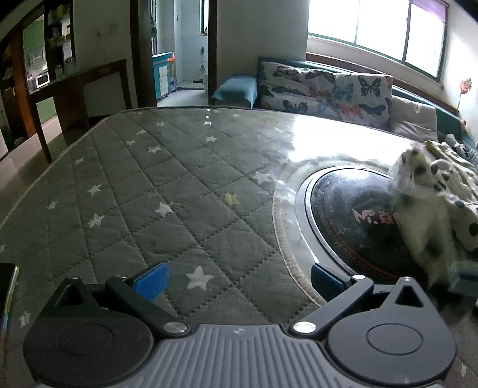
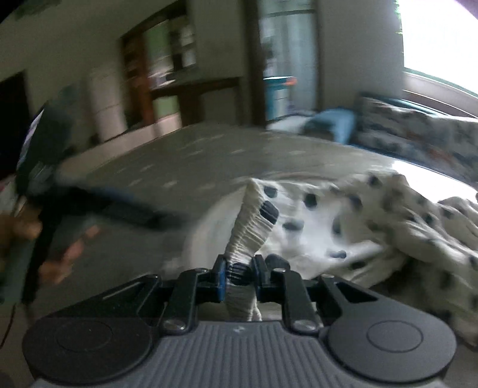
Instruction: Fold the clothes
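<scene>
The left gripper (image 1: 236, 279) hangs over the tabletop (image 1: 167, 191) with its blue-padded fingers (image 1: 152, 276) spread wide and nothing between them. The tabletop wears a grey quilted cover sprinkled with white stars, under a glossy clear sheet that catches the window glare. Set into it is a round dark glass cooktop (image 1: 349, 218) ringed in silver, with pale lettering on its face.

The white garment with dark polka dots (image 2: 343, 221) lies in a crumpled heap on the right part of the tabletop, spilling over the edge of the cooktop. The right gripper (image 2: 239, 276) is clamped on a ribbed elastic band of that garment (image 2: 248, 235) — the band rises upright out of the pads, with one dark dot pinched right at the fingers (image 2: 219, 274). In the left wrist view the same garment (image 1: 418, 203) shows as a blurred white shape at the right edge.

A dark phone (image 1: 7, 286) lies at the near left edge of the tabletop. Beyond the far side stands a sofa with butterfly-print cushions (image 1: 325, 86) under a wide window (image 1: 379, 27), and a blue cabinet (image 1: 162, 73) shows through a doorway — its contents cannot be made out. The right wrist view is smeared by motion; a blurred hand (image 2: 59, 253) shows at its left.
</scene>
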Motion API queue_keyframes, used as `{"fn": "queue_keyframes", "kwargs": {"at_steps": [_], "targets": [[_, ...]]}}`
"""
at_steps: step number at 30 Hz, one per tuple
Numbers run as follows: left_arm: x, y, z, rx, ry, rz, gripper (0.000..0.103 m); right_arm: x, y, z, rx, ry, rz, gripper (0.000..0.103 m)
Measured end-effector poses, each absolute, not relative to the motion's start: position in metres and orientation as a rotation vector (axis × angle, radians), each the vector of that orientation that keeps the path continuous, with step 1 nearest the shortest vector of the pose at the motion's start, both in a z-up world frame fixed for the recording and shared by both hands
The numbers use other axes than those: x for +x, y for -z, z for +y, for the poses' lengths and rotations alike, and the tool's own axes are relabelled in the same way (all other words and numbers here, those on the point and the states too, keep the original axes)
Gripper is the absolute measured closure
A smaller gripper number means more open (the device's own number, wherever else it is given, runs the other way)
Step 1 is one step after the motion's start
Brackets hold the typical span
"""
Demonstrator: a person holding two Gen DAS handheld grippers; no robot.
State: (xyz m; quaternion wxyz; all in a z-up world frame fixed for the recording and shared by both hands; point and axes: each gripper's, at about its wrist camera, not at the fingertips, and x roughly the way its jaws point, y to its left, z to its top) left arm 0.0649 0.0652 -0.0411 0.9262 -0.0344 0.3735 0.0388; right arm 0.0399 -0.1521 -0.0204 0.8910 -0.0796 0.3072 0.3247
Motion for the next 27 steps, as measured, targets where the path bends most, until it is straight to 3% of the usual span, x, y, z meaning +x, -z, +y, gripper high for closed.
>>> {"fn": "queue_keyframes", "kwargs": {"at_steps": [7, 13, 15, 27], "targets": [[0.059, 0.037, 0.063, -0.084, -0.034, 0.767, 0.0, 0.012, 0.025, -0.12, -0.241, -0.781, 0.661, 0.086], [0.057, 0.033, 0.057, -0.103, 0.01, 0.763, 0.0, 0.016, 0.021, -0.144, -0.213, -0.72, 0.692, 0.075], [0.058, 0.033, 0.053, -0.11, 0.032, 0.766, 0.0, 0.015, 0.016, -0.158, -0.209, -0.68, 0.681, 0.061], [0.069, 0.046, 0.014, -0.057, 0.128, 0.828, 0.0, 0.047, -0.002, -0.274, -0.206, -0.282, 0.637, 0.053]]}}
